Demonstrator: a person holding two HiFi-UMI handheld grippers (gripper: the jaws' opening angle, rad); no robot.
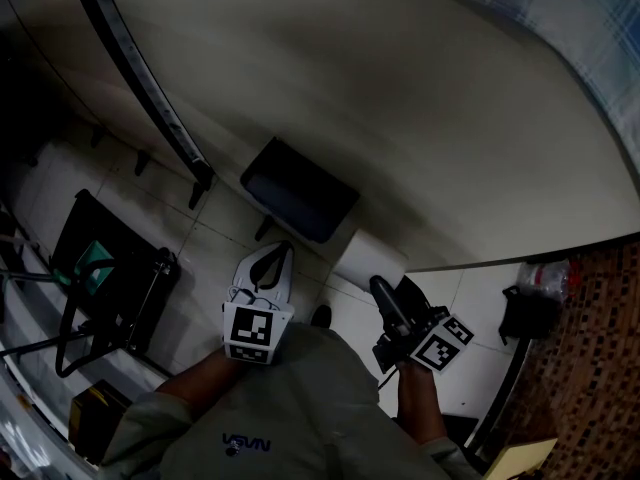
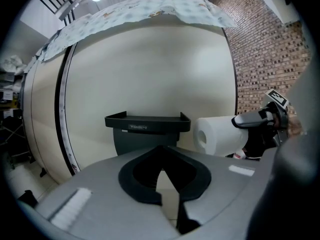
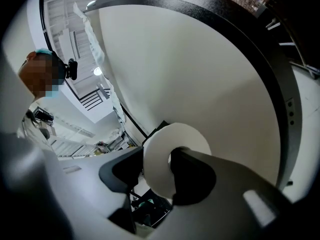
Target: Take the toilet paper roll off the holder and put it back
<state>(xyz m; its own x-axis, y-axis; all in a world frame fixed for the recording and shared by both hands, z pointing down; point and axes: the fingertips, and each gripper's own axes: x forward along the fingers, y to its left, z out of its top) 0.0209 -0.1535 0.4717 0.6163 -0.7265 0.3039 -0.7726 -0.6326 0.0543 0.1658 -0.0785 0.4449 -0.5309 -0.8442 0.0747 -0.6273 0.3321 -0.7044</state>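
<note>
Status as I read it from the remote station:

1. Right gripper: the jaws stand wide apart and are clamped on the toilet paper roll. In the right gripper view, one dark pad bears on the roll's outer wrap. The other pad lies across the end face and covers part of the core opening.

2. Roll appearance: plain white and full, with a smooth outer wrap and no loose tail that I can see. The end face is round and flat. The core hole is small against the thickness of the paper wound around it. In the left gripper view the roll lies on its side, with the hole facing the holder.

3. Roll position: off the holder and carried in the air in front of the cream curved wall. In the head view it sits just beside the holder's lower right corner. I cannot tell whether the two touch.

4. Holder: dark, with a flat tray top and raised edges, mounted on the wall.

5. Left gripper: the jaws are fully together with nothing between them. It points toward the holder from below and left of the roll, clear of both.
</note>
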